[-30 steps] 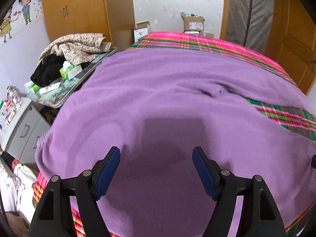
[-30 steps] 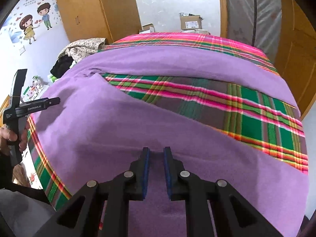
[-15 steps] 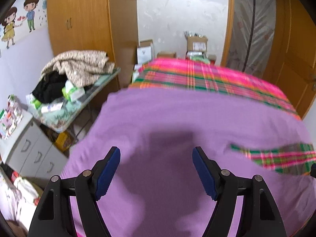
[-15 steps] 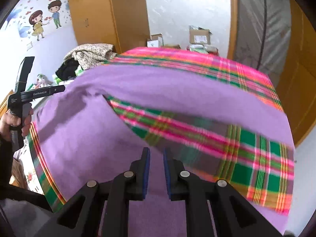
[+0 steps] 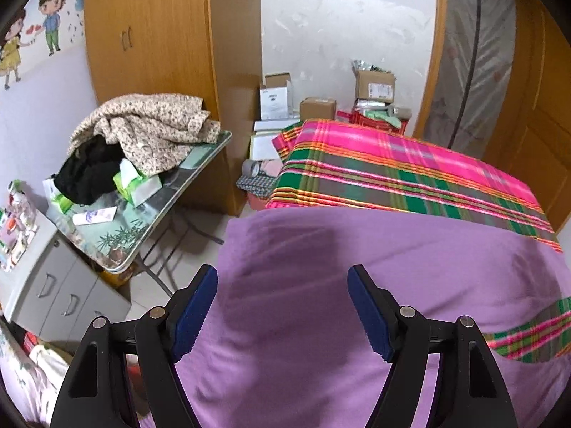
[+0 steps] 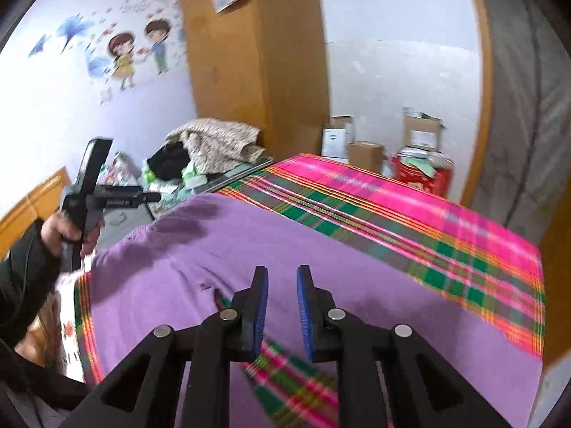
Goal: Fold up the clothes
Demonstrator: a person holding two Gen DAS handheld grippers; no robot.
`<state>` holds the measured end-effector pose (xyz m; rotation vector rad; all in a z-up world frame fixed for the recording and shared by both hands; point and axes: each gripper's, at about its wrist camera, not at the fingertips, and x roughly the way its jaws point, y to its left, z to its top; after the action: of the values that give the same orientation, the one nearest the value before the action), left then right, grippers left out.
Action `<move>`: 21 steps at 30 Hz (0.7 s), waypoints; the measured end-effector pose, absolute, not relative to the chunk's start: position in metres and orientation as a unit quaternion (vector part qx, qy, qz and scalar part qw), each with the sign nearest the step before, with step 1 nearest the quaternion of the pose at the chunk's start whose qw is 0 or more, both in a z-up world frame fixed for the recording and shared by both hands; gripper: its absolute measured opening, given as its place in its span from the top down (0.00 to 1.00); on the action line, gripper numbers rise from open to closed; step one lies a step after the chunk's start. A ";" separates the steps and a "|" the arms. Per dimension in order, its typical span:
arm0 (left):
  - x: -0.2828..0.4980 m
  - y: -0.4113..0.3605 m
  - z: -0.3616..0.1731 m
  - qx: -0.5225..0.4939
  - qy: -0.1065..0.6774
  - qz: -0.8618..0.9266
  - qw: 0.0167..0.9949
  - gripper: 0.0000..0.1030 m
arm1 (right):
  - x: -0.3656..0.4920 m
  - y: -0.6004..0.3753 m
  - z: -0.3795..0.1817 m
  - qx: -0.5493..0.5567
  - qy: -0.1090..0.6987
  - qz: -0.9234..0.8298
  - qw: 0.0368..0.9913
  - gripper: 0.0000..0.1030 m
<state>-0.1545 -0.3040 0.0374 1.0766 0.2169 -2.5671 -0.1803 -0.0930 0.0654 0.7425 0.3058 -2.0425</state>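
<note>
A purple garment [image 5: 357, 285] lies spread over the near half of a bed with a pink and green plaid cover [image 5: 392, 164]. My left gripper [image 5: 282, 274] hovers above the garment's left part, wide open, with nothing between its blue pads. In the right wrist view the same garment [image 6: 285, 242] lies under my right gripper [image 6: 282, 274]. Its jaws are opening, and only a narrow empty gap shows between them. A strip of plaid [image 6: 285, 374] shows just below its fingers. A hand [image 6: 67, 228] holds the left gripper at the far left, above the garment's corner.
Left of the bed, a glass-topped table [image 5: 171, 199] carries a heap of clothes [image 5: 150, 132] and tissue packs. A grey drawer unit [image 5: 53, 296] stands nearer. Cardboard boxes [image 5: 374, 85] sit by the far wall, beside a wooden wardrobe [image 5: 150, 35].
Both grippers rose and drew back from the garment, so more of the room and the far plaid cover shows. The right jaws spread a little wider. The left jaws stayed wide.
</note>
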 end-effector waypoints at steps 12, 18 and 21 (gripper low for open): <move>-0.222 -0.368 -0.010 0.423 0.088 -0.884 0.179 0.25 | -0.274 -0.176 0.001 0.368 0.192 -0.778 0.472 0.50; -0.246 -0.391 -0.027 0.449 0.094 -0.870 0.184 0.25 | -0.312 -0.200 -0.020 0.384 0.207 -0.763 0.476 0.50; -0.254 -0.399 -0.036 0.462 0.099 -0.863 0.180 0.25 | -0.328 -0.207 -0.031 0.394 0.212 -0.758 0.475 0.50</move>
<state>-0.2539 -0.3985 -0.0362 1.3061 0.2811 -2.4381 -0.3280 -0.2074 -0.0311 0.9626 0.5194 -1.8524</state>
